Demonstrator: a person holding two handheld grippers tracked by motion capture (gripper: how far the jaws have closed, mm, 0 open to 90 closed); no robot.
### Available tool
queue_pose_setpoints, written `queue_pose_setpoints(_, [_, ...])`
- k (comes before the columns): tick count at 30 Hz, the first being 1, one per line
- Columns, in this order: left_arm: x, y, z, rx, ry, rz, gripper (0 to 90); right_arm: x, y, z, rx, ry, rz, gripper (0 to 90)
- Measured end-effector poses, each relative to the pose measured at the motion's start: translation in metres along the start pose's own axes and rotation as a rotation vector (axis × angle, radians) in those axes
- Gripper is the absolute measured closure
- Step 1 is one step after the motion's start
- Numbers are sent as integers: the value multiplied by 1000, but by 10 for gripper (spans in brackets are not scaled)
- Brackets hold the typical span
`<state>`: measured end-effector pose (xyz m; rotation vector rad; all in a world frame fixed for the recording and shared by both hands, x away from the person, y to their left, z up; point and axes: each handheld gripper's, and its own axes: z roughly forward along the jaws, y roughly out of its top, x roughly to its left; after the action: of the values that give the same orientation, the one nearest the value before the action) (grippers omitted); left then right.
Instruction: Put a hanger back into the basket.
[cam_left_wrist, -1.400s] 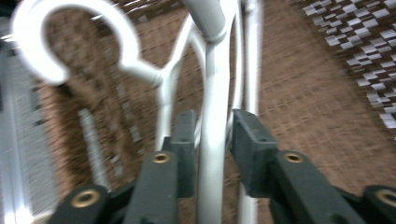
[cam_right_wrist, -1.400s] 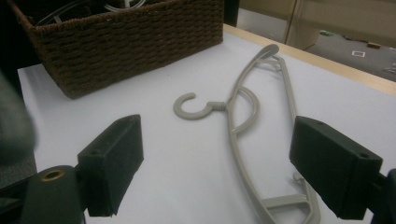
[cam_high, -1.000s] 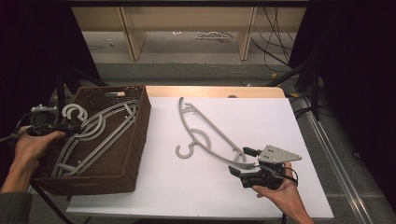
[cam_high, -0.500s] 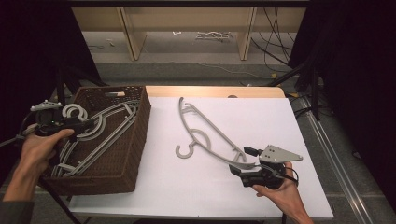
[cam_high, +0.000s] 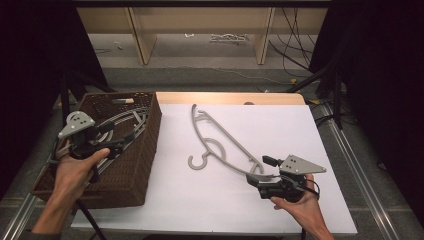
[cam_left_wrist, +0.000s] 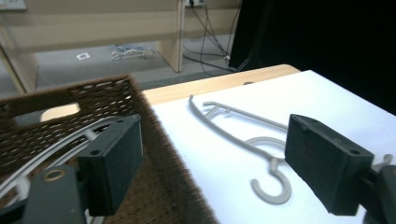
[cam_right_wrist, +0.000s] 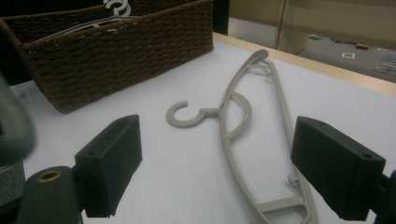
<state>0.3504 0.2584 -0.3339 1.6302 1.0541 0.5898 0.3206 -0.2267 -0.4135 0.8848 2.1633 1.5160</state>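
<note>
A grey plastic hanger (cam_high: 220, 132) lies flat on the white table top (cam_high: 280, 130), its hook toward the basket. My right gripper (cam_high: 261, 170) rests low at the hanger's near end, open. In the right gripper view the hanger (cam_right_wrist: 225, 140) runs up between the wide-apart jaws of that gripper (cam_right_wrist: 217, 135), untouched. The left gripper (cam_high: 116, 139) hovers open over the brown wicker basket (cam_high: 145, 155), pointing toward the table. Its own view has the gripper (cam_left_wrist: 212, 135) open, with the basket rim (cam_left_wrist: 154, 140) at left and the hanger (cam_left_wrist: 243, 142) beyond. Pale hangers (cam_high: 125, 122) lie in the basket.
A strip of bare wood (cam_high: 225, 98) edges the table's far side. Beyond it stand wooden shelf legs (cam_high: 140, 35) with cables (cam_high: 227, 37) on the floor. Black drapes close both sides, and a metal rail (cam_high: 360, 165) runs along the right edge.
The left hand has carried its gripper from the basket's left edge rightward over the basket. The right gripper and the table hanger stay where they were.
</note>
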Motion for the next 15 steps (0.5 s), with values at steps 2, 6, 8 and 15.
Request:
queue_pose_setpoints(2, [-7, -3, 1, -22, -25, -9, 171, 0, 0, 1, -4, 5, 4, 173])
queue_pose_setpoints(6, [-21, -10, 2, -22, -49, 24, 171, 1, 0, 1, 7, 0, -1, 173])
queue_pose_setpoints(8, [-29, -14, 3, -22, -72, 29, 171, 1, -1, 2, 7, 0, -1, 173])
queue_pose_setpoints(15, [-57, -29, 6, -44, -127, 56, 171, 1, -2, 4, 16, 9, 1, 171])
